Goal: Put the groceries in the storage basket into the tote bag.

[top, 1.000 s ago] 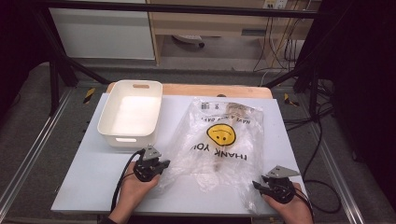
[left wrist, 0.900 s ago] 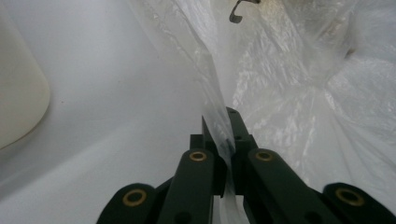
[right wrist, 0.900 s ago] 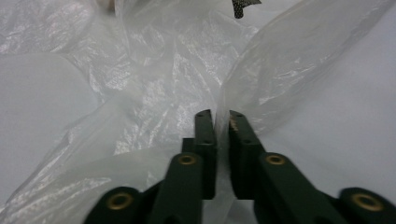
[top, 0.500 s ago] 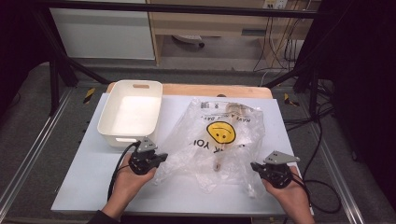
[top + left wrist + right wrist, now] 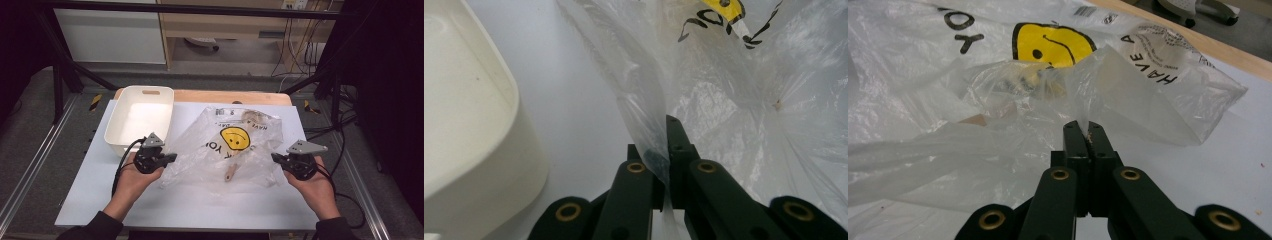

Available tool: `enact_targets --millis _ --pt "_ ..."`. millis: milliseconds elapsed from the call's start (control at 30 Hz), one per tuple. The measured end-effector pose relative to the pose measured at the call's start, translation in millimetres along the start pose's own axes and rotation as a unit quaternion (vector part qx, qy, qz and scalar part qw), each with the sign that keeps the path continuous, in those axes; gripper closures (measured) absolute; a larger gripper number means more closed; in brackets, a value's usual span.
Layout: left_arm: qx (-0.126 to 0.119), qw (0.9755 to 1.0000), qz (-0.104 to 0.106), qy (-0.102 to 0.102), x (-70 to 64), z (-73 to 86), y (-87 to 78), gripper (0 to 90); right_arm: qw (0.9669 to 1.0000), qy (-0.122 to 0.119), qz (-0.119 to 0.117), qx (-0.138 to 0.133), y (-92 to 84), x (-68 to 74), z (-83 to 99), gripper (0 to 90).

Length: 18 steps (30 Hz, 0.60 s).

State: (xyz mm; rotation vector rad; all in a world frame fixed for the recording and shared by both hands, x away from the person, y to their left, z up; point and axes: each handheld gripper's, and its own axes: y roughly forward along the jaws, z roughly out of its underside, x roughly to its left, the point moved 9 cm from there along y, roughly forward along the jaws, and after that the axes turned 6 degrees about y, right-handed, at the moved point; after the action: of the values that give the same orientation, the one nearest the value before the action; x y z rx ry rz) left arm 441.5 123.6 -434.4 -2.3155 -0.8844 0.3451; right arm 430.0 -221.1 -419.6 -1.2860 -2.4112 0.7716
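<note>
We have the clear plastic bag (image 5: 232,147) stretched between our two tools in the middle of the white table (image 5: 200,210), its yellow smiley face (image 5: 235,138) turned up. Our left gripper (image 5: 170,158) has its jaws pressed together on the bag's left edge; in the left gripper view a fold of film (image 5: 644,125) runs straight down between the two black jaws. Our right gripper (image 5: 276,157) pinches the bag's right edge the same way, and its jaws have just been closing, with a thin flap of plastic (image 5: 1088,100) caught between them in the right gripper view. Each gripper sits in an upturned hand, left hand (image 5: 132,180) and right hand (image 5: 315,187), toward the near side.

Just left of the left gripper stands the white tray (image 5: 120,135), its near right corner close to that tool, so there's little room on that side. Near us the table is open across its width. On the far side the bag's tip reaches toward the wooden edge (image 5: 240,96) of the table. To the right, the table ends just past the right hand.

Inside the bag lies a brownish thing (image 5: 231,172), but through the crumpled film we can't make out what it is. The lettering on the bag is partly folded under, and the bag's opening is hard to trace among the wrinkles.
</note>
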Motion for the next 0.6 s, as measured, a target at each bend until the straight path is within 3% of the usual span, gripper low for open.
enact_targets --millis 367,600 --pt "-0.004 1.0000 0.001 0.007 2.7 -11.7 -4.9 90.0 0.9999 0.002 -0.002 -0.013 1.4 -3.2 -19.4 90.0" --pt "-0.011 0.9999 0.003 -0.004 8.5 -16.3 -7.3 90.0 0.9999 0.004 -0.002 -0.015 0.9 -6.4 -23.3 90.0"
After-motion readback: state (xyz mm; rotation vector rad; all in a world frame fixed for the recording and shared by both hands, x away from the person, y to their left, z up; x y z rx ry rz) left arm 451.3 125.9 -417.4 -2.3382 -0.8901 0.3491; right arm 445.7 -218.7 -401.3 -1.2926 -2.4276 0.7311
